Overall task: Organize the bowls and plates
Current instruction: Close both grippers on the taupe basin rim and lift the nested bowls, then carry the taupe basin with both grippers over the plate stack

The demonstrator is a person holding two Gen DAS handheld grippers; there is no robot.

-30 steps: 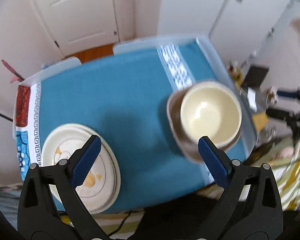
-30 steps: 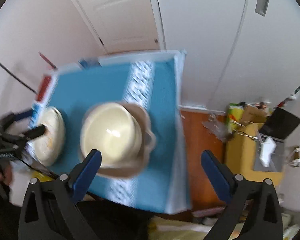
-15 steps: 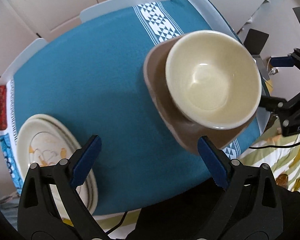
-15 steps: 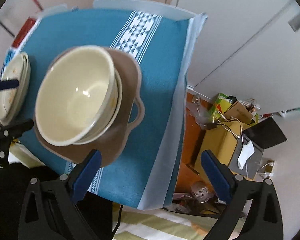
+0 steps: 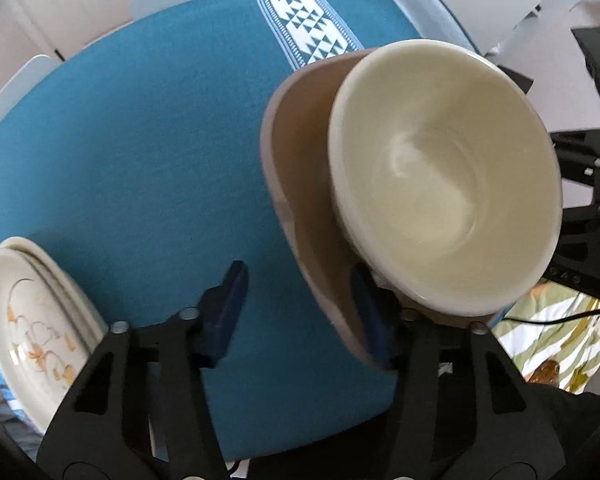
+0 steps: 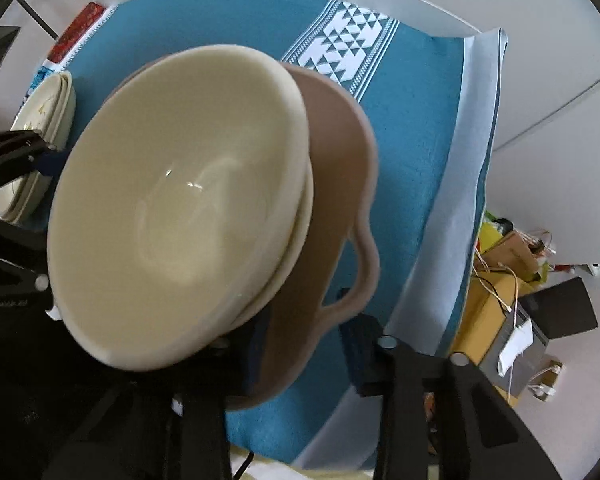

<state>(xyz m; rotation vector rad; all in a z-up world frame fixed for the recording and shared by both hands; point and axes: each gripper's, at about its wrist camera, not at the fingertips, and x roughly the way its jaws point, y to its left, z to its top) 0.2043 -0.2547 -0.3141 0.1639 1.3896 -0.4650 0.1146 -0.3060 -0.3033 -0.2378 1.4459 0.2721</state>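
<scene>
Cream glaze, glossy and unmarked, covers the bowl (image 5: 448, 184) that sits uppermost; a second cream rim shows just under it in the right wrist view, so two bowls are nested. They rest in a matte brown dish (image 5: 300, 168) with a looped handle (image 6: 356, 272) at its edge. This stack lies ahead of both tools, on a teal cloth with a white triangle-patterned band (image 5: 304, 20) covering the surface (image 6: 416, 128).

Left tool (image 5: 300, 312): jaws parted, unclenched. Its right blue pad (image 5: 368, 312) lies against the near edge of the brown dish, under the overhang of the bowl; the left pad (image 5: 228, 304) stands apart over bare cloth. Nothing is pinched between them.

Right tool (image 6: 304, 344): jaws straddle the brown dish's rim at the handle, left pad (image 6: 260, 344) tucked under the bowls, right pad (image 6: 358, 344) outside the loop. Whether the pads actually press the rim cannot be told (the bowl hides the contact).

Left of the left tool, well apart from the stack, a pile of cream plates (image 5: 32, 320) with an orange and brown floral motif sits at the cloth's edge. Yellow boxes and cables (image 6: 508, 264) lie on the floor beyond the right tool.
</scene>
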